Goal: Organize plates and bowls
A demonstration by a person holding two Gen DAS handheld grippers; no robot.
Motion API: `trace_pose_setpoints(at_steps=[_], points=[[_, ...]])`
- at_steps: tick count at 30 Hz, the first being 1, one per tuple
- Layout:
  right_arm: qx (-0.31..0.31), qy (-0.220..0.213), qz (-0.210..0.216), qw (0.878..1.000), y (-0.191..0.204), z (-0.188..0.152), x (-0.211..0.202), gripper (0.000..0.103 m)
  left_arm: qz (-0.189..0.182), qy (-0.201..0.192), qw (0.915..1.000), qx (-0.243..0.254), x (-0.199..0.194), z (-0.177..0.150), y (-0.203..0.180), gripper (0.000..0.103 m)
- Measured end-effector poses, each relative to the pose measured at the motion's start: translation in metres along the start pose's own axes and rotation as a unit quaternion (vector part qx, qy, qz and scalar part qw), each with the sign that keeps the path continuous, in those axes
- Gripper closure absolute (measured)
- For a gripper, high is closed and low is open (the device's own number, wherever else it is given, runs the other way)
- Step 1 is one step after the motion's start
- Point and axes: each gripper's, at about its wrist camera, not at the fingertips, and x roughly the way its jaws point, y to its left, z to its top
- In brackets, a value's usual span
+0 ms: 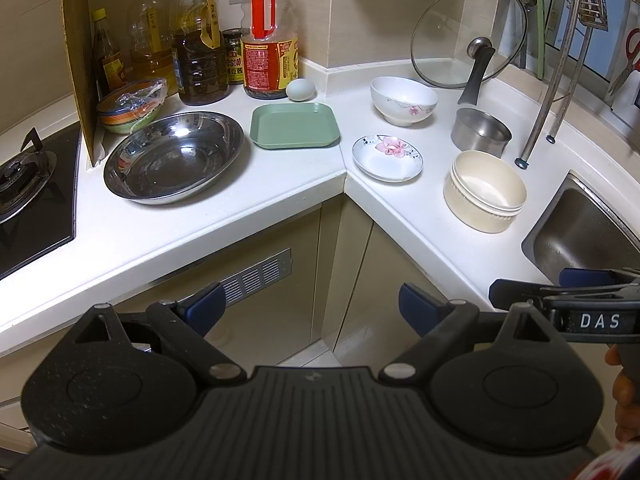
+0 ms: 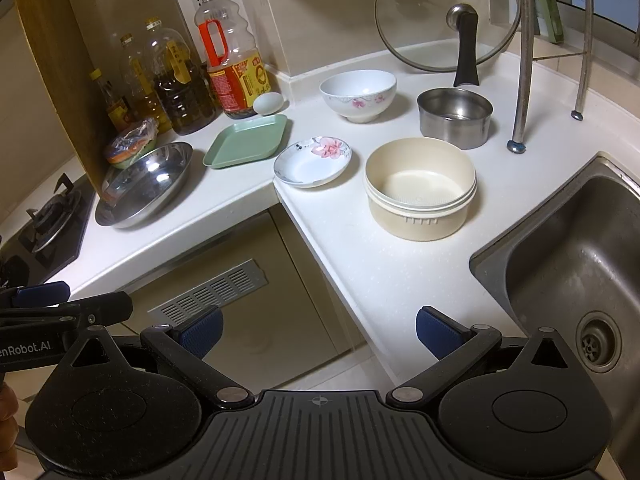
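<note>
Left gripper (image 1: pixel 310 310): you hold it back from the counter edge, above the cabinet fronts; its jaws stand wide apart with nothing between them.
Right gripper (image 2: pixel 320 332): likewise drawn back and empty, jaws spread; it also shows at the right edge of the left wrist view.
Steel basin (image 1: pixel 174 156): sits on the white counter (image 1: pixel 280 200) near the gas hob (image 1: pixel 28 184), beside the cardboard screen.
Green tray (image 1: pixel 295 125): lies flat just right of the basin, in front of the oil bottles (image 1: pixel 200 40) and a pale egg (image 1: pixel 300 90).
Flowered saucer (image 1: pixel 387 157): rests at the inner corner of the counter, close to the front edge.
Flowered bowl (image 1: pixel 403 100): stands upright behind the saucer.
Cream bowls (image 1: pixel 485 190): appear to be a nested stack, between the saucer and the sink (image 2: pixel 568 264).
Steel pot (image 1: pixel 481 132): stands behind the cream bowls, below the leaning glass lid (image 1: pixel 468 36).
Progress: judged not yet begun; the pieces lie scattered.
Risk, saucer: its thin, low rim likely gives your fingers little purchase; it could slide off the edge.
Risk, egg: a careless reach for the tray may knock it rolling.
Risk, lid: jostling the pot could topple it.
</note>
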Motion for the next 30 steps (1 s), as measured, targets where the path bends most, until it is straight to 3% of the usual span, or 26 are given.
trace_pose_setpoints(at_steps=[30], points=[[0.001, 0.0, 0.001, 1.0, -0.002, 0.0001, -0.0001, 0.001, -0.001, 0.003, 1.0, -0.002, 0.0019, -0.0003, -0.0042, 0.01]])
